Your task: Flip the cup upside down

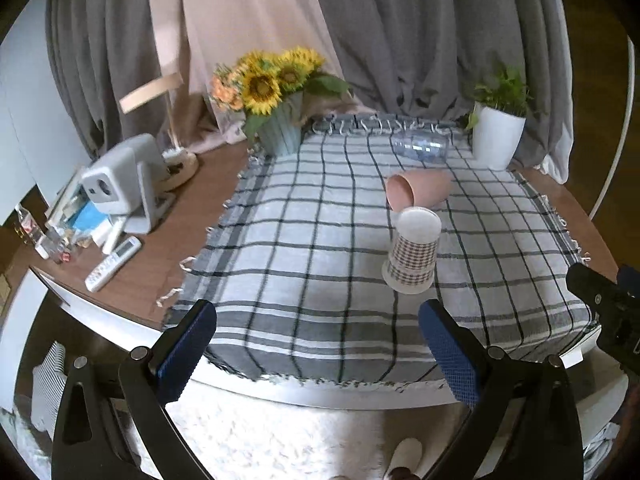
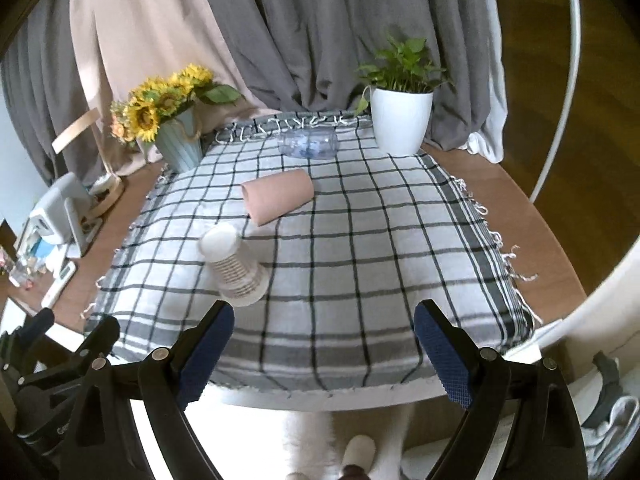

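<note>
The patterned cup (image 1: 412, 256) already sits rim-down on the checked cloth (image 1: 304, 248), just in front of the tipped pink cup (image 1: 418, 194). Both tongs, left (image 1: 320, 344) and right (image 2: 324, 344), hang wide and empty. Any careless swing could topple it.

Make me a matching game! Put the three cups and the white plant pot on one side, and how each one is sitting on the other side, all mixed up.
Things:
1. patterned cup
2. pink cup
3. clear cup
4. white plant pot

How they sit:
A. on its side, at the far edge of the cloth
B. upright, far right corner
C. upside down, nearest the grippers
D. on its side, mid-cloth

Pairs: 1-C, 2-D, 3-A, 4-B
</note>
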`<state>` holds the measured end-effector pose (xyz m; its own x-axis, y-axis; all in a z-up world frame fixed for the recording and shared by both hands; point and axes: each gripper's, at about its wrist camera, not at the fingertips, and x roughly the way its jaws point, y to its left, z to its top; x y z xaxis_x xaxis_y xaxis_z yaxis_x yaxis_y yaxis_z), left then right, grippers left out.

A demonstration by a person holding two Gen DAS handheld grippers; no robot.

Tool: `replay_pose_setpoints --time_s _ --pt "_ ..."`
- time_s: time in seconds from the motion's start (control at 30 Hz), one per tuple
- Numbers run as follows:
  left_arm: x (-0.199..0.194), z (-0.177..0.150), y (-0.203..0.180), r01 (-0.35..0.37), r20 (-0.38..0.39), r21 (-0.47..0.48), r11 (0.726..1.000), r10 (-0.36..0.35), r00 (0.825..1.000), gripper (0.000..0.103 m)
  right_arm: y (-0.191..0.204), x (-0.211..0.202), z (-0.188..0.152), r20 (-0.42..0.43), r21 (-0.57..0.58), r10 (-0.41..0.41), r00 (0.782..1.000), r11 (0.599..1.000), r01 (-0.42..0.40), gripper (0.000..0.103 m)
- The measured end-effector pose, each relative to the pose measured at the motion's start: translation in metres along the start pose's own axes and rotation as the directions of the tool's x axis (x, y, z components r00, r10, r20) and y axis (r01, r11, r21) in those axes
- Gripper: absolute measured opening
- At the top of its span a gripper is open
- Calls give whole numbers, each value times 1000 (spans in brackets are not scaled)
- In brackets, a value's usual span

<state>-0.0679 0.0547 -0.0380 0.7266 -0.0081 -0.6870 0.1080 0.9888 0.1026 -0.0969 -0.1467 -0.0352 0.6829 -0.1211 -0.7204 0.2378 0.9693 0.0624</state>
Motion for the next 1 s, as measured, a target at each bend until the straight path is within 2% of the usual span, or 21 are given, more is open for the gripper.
replay_pose_setpoints --time_s 0.2,0.5,0.7,1.0 --pt "-35 -7 18 -2 87 38 999 -1 996 103 17 -41 -24 57 42 -41 997 998 39 92" --pt "-82 -9 24 56 162 11 998 -57 985 103 22 -95 -43 146 53 -82 986 996 75 92" --pt "-108 -12 18 61 216 6 998 -61 974 103 18 -124 -47 201 28 -73 977 997 68 92" --pt "-129 -21 14 92 250 -3 996 -88 964 103 12 -152 -53 270 3 -68 960 998 70 94"
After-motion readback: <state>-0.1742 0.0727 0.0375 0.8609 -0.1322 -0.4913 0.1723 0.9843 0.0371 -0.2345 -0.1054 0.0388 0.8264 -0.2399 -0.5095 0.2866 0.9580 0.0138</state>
